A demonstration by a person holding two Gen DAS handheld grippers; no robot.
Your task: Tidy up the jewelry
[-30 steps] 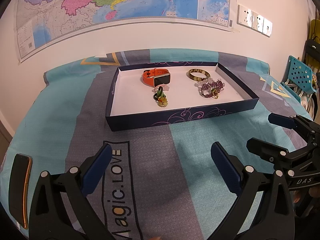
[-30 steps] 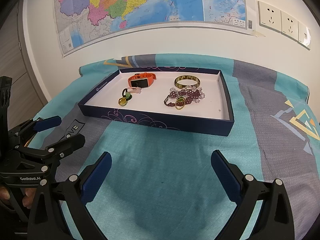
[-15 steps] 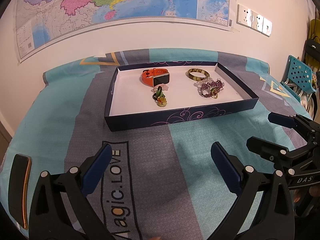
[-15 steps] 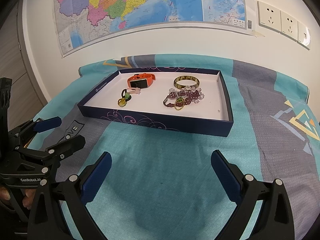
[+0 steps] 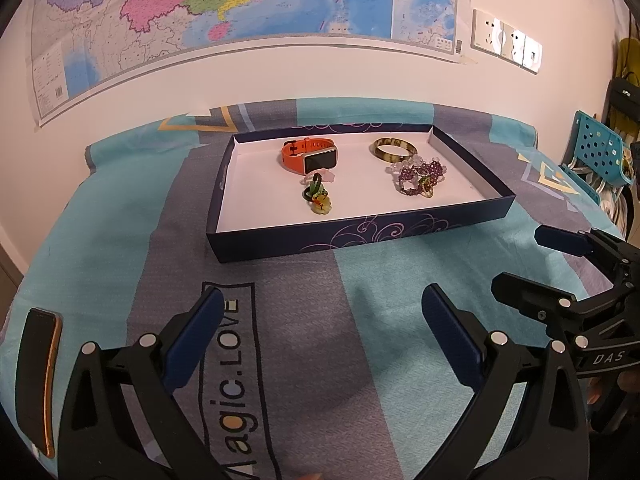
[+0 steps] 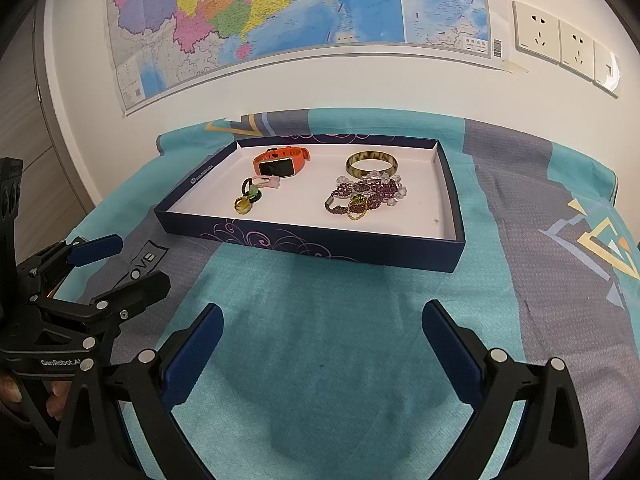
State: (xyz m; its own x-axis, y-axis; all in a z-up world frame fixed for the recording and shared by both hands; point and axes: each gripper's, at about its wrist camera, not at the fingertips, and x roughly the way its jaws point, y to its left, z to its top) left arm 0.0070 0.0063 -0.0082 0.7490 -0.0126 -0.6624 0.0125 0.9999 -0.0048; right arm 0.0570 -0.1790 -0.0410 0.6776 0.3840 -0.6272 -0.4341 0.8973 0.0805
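Note:
A dark blue tray (image 5: 360, 236) (image 6: 320, 240) with a white floor lies on the patterned cloth. In it are an orange smartwatch (image 5: 310, 157) (image 6: 280, 163), a brown bangle (image 5: 395, 149) (image 6: 371, 163), a heap of purple bead bracelets (image 5: 420, 178) (image 6: 366, 195) and green and yellow rings (image 5: 316, 198) (image 6: 248, 198). My left gripper (image 5: 322, 318) (image 6: 116, 264) is open and empty, well short of the tray's front wall. My right gripper (image 6: 322, 334) (image 5: 524, 260) is open and empty, also short of the tray.
A dark phone with an orange edge (image 5: 38, 376) lies on the cloth at the far left. A map and wall sockets (image 6: 560, 40) are on the wall behind. A blue perforated chair (image 5: 600, 152) stands at the right.
Both grippers have drifted slightly; the tray sits a little further left in the left wrist view. Both stay open and empty.

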